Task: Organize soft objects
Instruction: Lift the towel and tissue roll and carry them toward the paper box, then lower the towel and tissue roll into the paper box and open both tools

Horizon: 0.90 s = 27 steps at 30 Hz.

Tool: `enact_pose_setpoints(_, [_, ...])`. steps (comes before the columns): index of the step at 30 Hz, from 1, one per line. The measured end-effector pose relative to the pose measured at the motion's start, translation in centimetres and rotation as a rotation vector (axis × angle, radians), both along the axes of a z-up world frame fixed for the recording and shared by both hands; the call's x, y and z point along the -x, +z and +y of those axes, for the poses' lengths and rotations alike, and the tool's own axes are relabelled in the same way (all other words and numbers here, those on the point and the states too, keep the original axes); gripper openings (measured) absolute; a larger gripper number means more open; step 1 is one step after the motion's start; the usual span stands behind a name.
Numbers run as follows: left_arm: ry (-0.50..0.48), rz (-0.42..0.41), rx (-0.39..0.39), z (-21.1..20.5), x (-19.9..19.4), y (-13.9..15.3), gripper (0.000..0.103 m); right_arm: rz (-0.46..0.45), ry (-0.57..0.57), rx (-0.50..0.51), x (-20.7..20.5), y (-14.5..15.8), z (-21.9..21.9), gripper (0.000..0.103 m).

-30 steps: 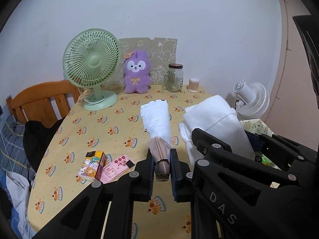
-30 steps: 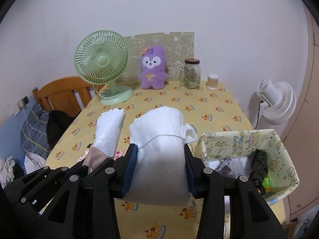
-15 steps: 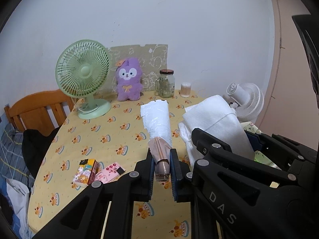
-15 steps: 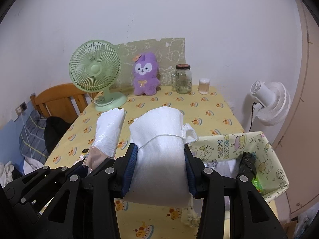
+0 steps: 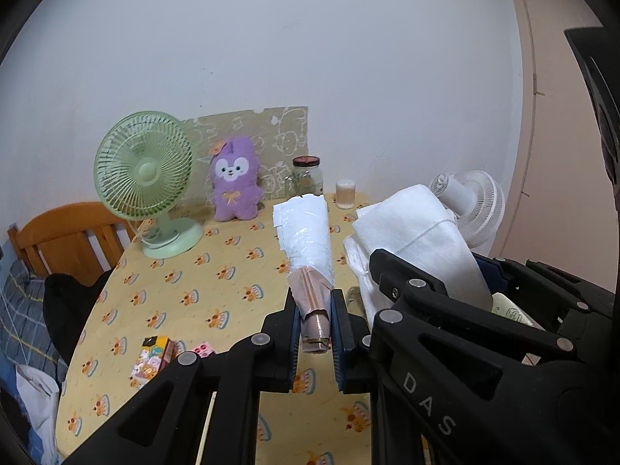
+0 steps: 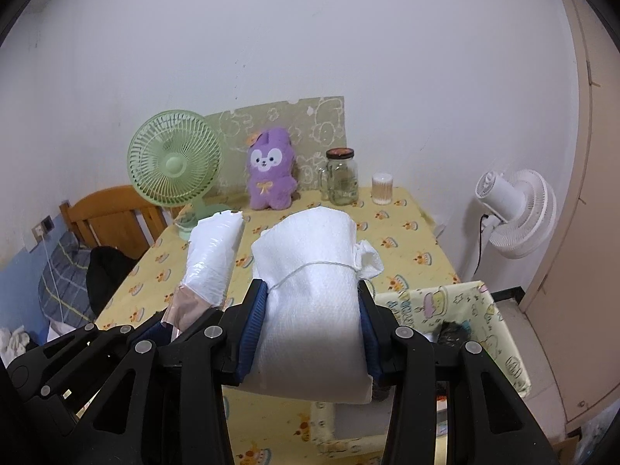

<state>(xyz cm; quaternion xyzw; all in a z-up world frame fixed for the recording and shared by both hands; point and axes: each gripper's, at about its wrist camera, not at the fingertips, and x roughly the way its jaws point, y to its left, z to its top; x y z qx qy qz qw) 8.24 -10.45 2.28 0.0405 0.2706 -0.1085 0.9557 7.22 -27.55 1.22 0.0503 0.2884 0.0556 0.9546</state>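
Yellow-clothed table [image 6: 403,240] lies beneath both loads. Right hand-held gripper [image 6: 310,325] clamps the white string-tied fabric roll [image 6: 310,271], long axis pointing forward; the patterned fabric storage bin [image 6: 484,310] sits lower right, nearest this hand. Left hand-held gripper [image 5: 316,329] pinches the pink-ended white plastic-wrapped bundle [image 5: 306,232].

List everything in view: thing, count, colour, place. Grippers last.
wrapped bundle: 1, white with pink-brown end, held above table
towel roll: 1, white, string-tied, held above table
plush: 1, purple, table back by wall
desk fan: 1, green, table back left
jar: 1, clear, dark lid, right of plush
storage bin: 1, yellow-green print, right of table
standing fan: 1, white, right of table
table: 1, yellow print cloth
left gripper: black, fingers shut on wrapped bundle
right gripper: black, fingers shut on towel roll
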Motion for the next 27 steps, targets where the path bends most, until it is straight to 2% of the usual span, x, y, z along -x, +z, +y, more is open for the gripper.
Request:
enact_pose_setpoints(13, [-0.050,0.009,0.005,-4.2,-0.7,-0.2,0.012,0.005,-0.050,0.004,-0.1,0.0,-4.3,0.048])
enact_pose_setpoints(27, [-0.082,0.044,-0.011,-8.3,-2.0,-2.0,0.013,0.037,-0.076,-0.013,-1.3,-1.9,-8.4,0.048])
